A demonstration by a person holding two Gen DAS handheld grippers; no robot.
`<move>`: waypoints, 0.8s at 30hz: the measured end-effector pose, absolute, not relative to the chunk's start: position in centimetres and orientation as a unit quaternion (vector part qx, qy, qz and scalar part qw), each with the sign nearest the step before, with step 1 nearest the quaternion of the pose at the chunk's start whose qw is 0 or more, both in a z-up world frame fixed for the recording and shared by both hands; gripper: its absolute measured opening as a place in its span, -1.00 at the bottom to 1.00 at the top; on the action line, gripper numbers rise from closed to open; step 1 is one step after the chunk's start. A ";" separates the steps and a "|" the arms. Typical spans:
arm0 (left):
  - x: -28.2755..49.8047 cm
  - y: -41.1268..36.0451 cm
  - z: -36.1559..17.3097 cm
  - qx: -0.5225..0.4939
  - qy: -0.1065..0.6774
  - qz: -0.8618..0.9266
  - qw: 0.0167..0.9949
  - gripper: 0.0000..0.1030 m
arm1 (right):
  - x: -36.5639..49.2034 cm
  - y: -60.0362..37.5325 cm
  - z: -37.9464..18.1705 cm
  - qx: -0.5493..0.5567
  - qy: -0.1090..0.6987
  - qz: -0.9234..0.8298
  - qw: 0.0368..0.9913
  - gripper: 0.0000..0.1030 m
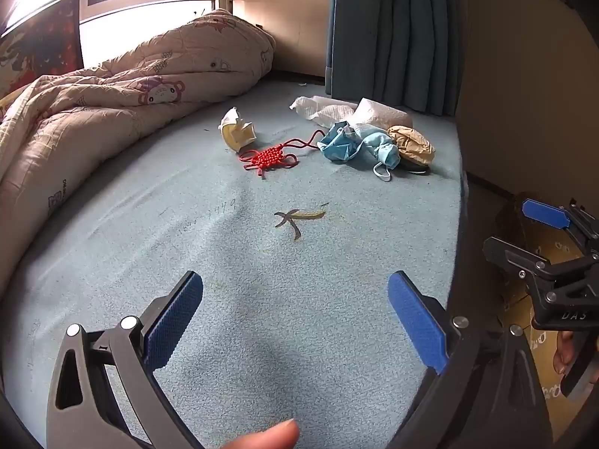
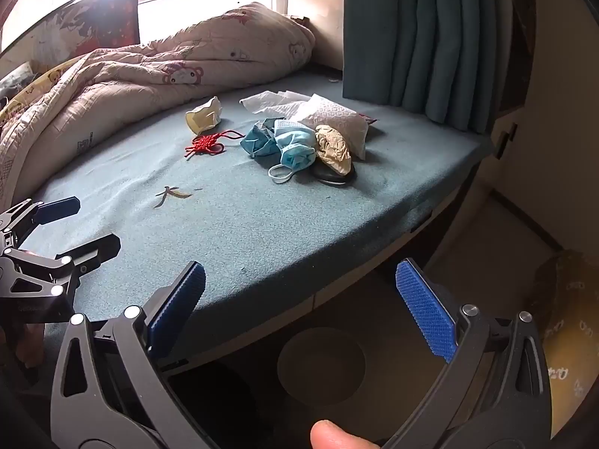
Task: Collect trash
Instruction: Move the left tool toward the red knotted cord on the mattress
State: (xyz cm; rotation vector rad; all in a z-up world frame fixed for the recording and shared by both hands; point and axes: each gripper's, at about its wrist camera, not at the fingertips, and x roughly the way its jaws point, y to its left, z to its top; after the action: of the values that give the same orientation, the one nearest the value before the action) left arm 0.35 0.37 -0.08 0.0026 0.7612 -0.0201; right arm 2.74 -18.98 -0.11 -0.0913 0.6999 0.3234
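Far ahead of my fingers and to their left lay a rumpled quilt (image 1: 123, 86) with cartoon prints — bunched against the window (image 2: 202, 3). Ahead and right of the fingers a teal curtain (image 1: 393, 30) hung down to the blue-grey mattress (image 1: 262, 299).

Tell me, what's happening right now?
Left hand-held gripper open, empty. Right hand-held gripper open, empty. Masks untouched on bed. Nothing in the way.

daylight from window (image 1: 123, 3) | overexposed glare | fisheye edges warped
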 end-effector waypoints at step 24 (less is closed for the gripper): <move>10.1 1.9 0.7 -0.002 0.392 0.008 0.920 0.89 | 7.0 -21.0 0.4 -0.007 0.341 0.167 0.925 0.91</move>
State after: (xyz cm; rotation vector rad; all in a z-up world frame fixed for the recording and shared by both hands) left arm 10.12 1.88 0.68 -0.0039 0.8060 0.0169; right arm 7.05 -21.01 0.39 -0.0141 0.6995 0.3433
